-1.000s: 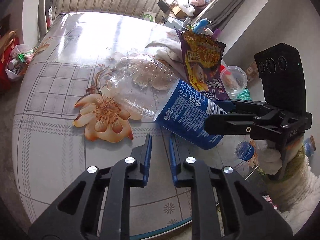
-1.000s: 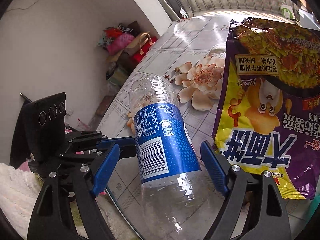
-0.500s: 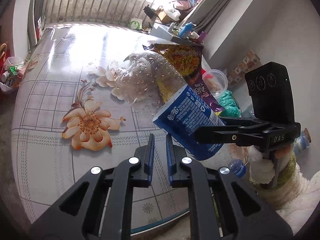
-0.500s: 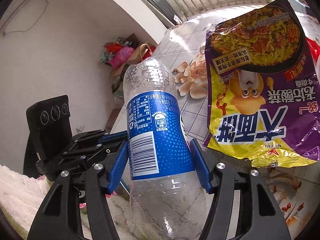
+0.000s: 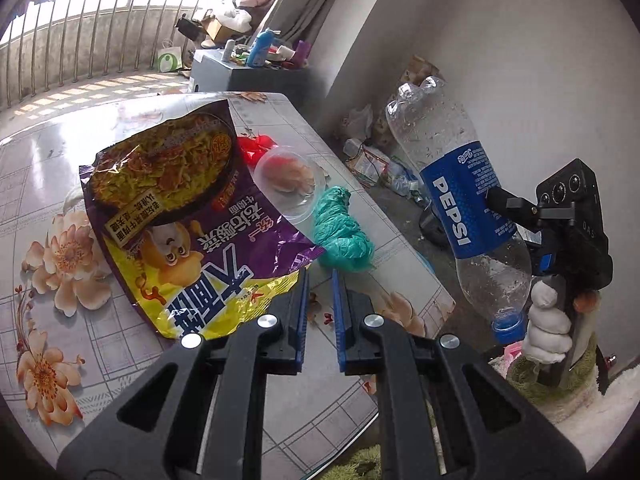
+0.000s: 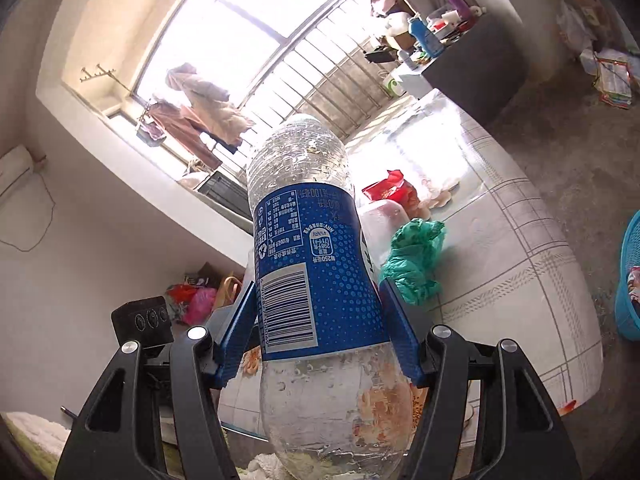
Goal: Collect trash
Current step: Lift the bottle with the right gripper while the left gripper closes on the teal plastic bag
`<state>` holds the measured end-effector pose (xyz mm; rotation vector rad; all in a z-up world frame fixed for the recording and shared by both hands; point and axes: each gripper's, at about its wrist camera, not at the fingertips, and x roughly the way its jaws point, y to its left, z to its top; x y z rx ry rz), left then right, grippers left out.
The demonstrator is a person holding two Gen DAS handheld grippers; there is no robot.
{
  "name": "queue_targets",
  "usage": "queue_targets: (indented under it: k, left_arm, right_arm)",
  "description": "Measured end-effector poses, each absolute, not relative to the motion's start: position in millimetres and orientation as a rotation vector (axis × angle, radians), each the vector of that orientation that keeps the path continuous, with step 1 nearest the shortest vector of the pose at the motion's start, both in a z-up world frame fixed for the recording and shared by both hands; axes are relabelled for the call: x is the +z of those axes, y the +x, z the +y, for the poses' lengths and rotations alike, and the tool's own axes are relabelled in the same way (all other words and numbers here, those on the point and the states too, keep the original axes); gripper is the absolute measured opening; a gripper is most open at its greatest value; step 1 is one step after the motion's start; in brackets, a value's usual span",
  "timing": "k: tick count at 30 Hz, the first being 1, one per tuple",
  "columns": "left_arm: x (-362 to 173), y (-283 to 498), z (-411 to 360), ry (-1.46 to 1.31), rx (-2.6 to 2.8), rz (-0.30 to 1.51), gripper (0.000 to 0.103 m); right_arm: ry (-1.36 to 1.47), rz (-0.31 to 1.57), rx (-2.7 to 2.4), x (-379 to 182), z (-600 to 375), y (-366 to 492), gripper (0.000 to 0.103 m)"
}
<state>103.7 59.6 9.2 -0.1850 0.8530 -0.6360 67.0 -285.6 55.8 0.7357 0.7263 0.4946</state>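
The right gripper (image 6: 320, 332) holds the clear plastic bottle with the blue label (image 6: 316, 280) upside down, while the nearly shut, empty left gripper (image 5: 320, 320) sits closest to the purple-and-yellow noodle bag (image 5: 180, 216) just ahead.

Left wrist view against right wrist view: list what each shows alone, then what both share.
Left wrist only: the noodle packet on the table, the nearly shut, empty left gripper.
Right wrist only: a blue basket on the floor, hanging laundry.
Both: the Pepsi bottle clamped in the right gripper, the green bag.
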Motion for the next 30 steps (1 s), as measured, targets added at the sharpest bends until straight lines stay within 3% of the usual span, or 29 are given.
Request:
queue_targets:
  k: [7, 13, 27, 30]
  left_arm:
    - [-11.7, 139.0, -25.4, -0.052, -0.670, 0.939, 0.037]
    - [-29.4, 168.0, -62.6, -0.007, -0.596, 1.008, 0.040]
    - [-29.9, 182.7, -83.5, 0.115, -0.481, 0.984, 0.042]
    - [-29.6, 181.4, -86.2, 0.134, -0.475, 0.975, 0.039]
  right_arm:
    - [0.853, 0.807, 0.263, 3.3, -328.3, 76.3, 0.061]
    - [0.918, 0.872, 0.220, -37.9, -314.3, 101.0, 0.061]
    - [0.960, 0.904, 0.220, -47.5, -311.8, 99.6, 0.061]
    - [0.973, 0.903, 0.217, -49.0, -311.5, 97.6, 0.061]
